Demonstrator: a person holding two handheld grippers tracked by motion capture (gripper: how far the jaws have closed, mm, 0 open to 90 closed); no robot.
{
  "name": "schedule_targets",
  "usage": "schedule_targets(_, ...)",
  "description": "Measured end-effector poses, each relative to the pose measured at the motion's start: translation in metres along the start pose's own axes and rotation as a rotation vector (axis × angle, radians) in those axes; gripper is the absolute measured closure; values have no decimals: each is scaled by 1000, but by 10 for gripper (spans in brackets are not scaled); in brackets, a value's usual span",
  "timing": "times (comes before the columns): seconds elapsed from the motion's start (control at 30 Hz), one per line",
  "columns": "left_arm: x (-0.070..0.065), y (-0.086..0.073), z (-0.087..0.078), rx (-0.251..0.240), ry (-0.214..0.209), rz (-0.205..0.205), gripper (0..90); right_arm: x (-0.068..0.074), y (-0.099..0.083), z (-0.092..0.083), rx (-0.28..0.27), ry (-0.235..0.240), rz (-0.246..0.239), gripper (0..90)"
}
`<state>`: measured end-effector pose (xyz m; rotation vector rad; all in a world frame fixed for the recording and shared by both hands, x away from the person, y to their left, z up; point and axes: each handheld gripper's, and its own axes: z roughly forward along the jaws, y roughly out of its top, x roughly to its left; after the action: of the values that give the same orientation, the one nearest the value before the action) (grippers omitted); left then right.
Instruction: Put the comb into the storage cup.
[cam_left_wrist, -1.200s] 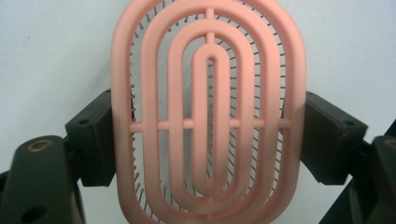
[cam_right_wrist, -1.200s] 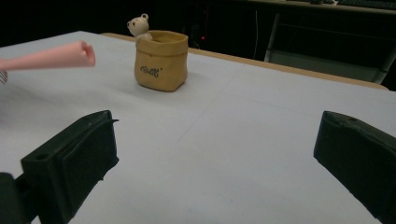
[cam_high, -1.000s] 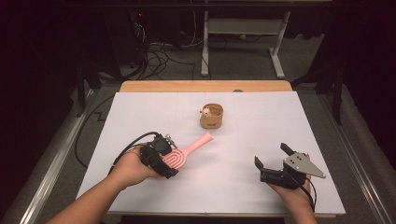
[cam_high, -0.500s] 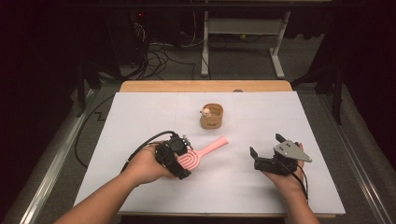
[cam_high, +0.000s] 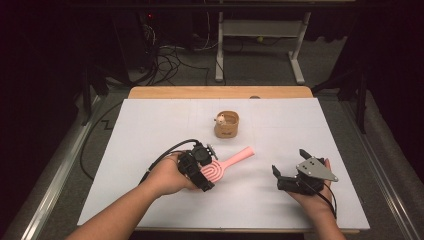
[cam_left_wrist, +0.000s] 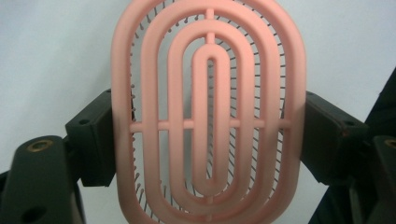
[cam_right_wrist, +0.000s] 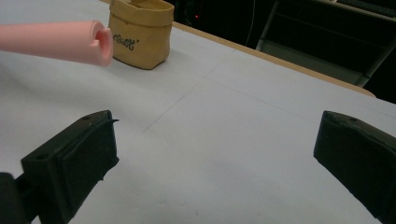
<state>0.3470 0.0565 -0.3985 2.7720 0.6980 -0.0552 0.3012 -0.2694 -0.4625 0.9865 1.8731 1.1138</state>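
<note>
We've got the left gripper (cam_high: 200, 167) clamped on the oval head of a pink hairbrush (cam_high: 227, 164), its 2 jaws pressing the head's 2 long edges, and the handle angling out toward the middle of the white table (cam_high: 150, 125). Over on our right, the right gripper (cam_high: 292, 172) sits low with jaws spread wide, nothing between them. A small tan bag (cam_high: 227, 124) stands farther back, beyond the handle's tip.
</note>
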Motion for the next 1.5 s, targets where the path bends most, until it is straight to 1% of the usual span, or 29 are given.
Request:
schedule_targets(0.07, -1, 2, -1, 0, 4, 2, 202, 0, -1, -1, 3, 2, 6, 2)
schedule_targets(0.2, -4, 5, -1, 4, 11, 9, 202, 2, -3, -1, 14, 12, -23, 2)
schedule_targets(0.27, -5, 7, 0, 6, 6, 19, 202, 4, -4, 0, 23, 21, -37, 3)
schedule_targets(0.3, -5, 8, 1, 2, 4, 17, 202, 5, -5, 0, 28, 23, -38, 3)
schedule_targets(0.47, -3, 12, 6, 16, 6, 15, 202, 9, -7, 0, 51, 40, -94, 3)
schedule_targets(0.53, -4, 14, 6, 10, 11, 15, 202, 9, -8, 1, 58, 47, -98, 3)
schedule_targets(0.57, -5, 15, 6, 7, 11, 14, 202, 9, -8, 1, 62, 48, -99, 3)
schedule_targets(0.6, -5, 15, 6, 6, 12, 15, 202, 9, -9, 2, 70, 47, -112, 3)
schedule_targets(0.73, -6, 17, 6, 7, 9, 14, 202, 9, -11, 2, 88, 46, -137, 2)
schedule_targets(0.77, -6, 17, 7, 11, 8, 16, 202, 10, -11, 2, 91, 47, -141, 2)
schedule_targets(0.83, -7, 18, 7, 13, 14, 10, 201, 11, -11, 2, 94, 43, -164, 3)
schedule_targets(0.9, -8, 18, 7, 12, 12, 13, 201, 13, -11, 2, 100, 41, -176, 3)
schedule_targets(0.97, -9, 18, 6, 10, 16, 17, 202, 15, -12, 3, 105, 39, -198, 2)
schedule_targets(1.13, -9, 19, 7, 18, 16, 20, 201, 20, -11, 4, 118, 39, -232, 2)
schedule_targets(1.17, -10, 19, 8, 19, 19, 19, 202, 21, -11, 4, 119, 38, -237, 2)
schedule_targets(1.3, -10, 20, 10, 23, 17, 22, 202, 27, -10, 4, 118, 36, -289, 2)
schedule_targets(1.37, -10, 21, 11, 27, 19, 22, 201, 29, -10, 4, 118, 34, -307, 2)
schedule_targets(1.4, -11, 21, 11, 26, 24, 21, 201, 30, -9, 5, 113, 35, -327, 2)
schedule_targets(1.5, -13, 22, 12, 29, 28, 24, 202, 32, -9, 4, 107, 40, -331, 2)
